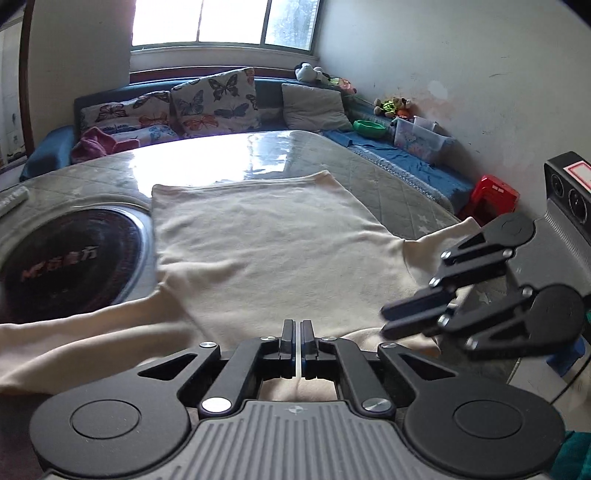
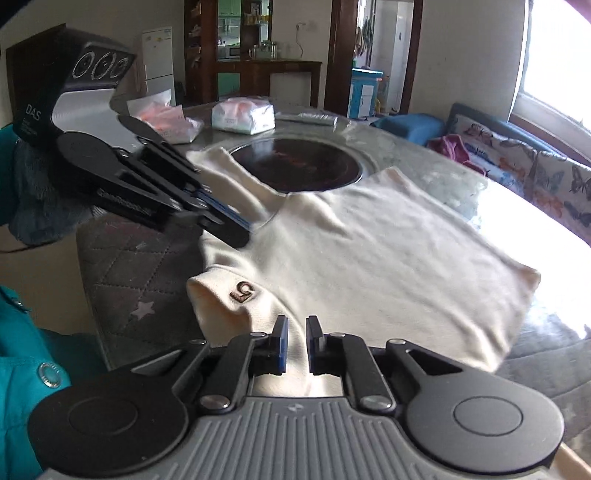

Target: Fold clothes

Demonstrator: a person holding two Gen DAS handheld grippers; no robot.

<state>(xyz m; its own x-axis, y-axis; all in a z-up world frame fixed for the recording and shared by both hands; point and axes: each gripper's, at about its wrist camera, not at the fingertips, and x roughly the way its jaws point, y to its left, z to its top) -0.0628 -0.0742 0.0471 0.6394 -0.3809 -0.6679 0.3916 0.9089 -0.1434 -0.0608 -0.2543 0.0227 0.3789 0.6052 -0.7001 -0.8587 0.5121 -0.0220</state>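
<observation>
- i am holding my left gripper (image 1: 298, 325) low over the near edge of the cream garment (image 1: 269, 240); its jaws are standing all but together, with only a thin bright slit between the pads.
- i am not able to say for certain from my left wrist view whether cloth is caught in that slit; the fabric is lying right under and behind the fingers.
- my right gripper (image 2: 296, 325) is sitting over the near part of the same garment, its jaws narrow with a small gap, and cream cloth is showing through that gap; whether the pads are pressing it i cannot tell.
- the cream garment is lying spread flat on the grey quilted table cover (image 2: 122, 266), body stretching away from me, one sleeve (image 1: 74, 332) trailing to the left in my left view.
- a rolled collar or cuff end with a small metal logo (image 2: 242, 288) is standing just ahead of my right gripper's left finger.
- the round dark inset cooktop (image 2: 295, 166) is sitting in the table, and the garment's edge is lying just beside its rim, a sleeve curving along it.
- each gripper is showing in the other's camera: the right one at the right edge of the left view, the left one coming in from the left of the right view, tips over the cloth.
- beyond the table, a bench with butterfly cushions (image 1: 214, 99) is running under the window (image 1: 221, 22), and white plastic bags (image 2: 243, 116) are sitting on the far side of the table.
- a teal sleeve (image 2: 22, 369) is showing at the lower left of my right view.
</observation>
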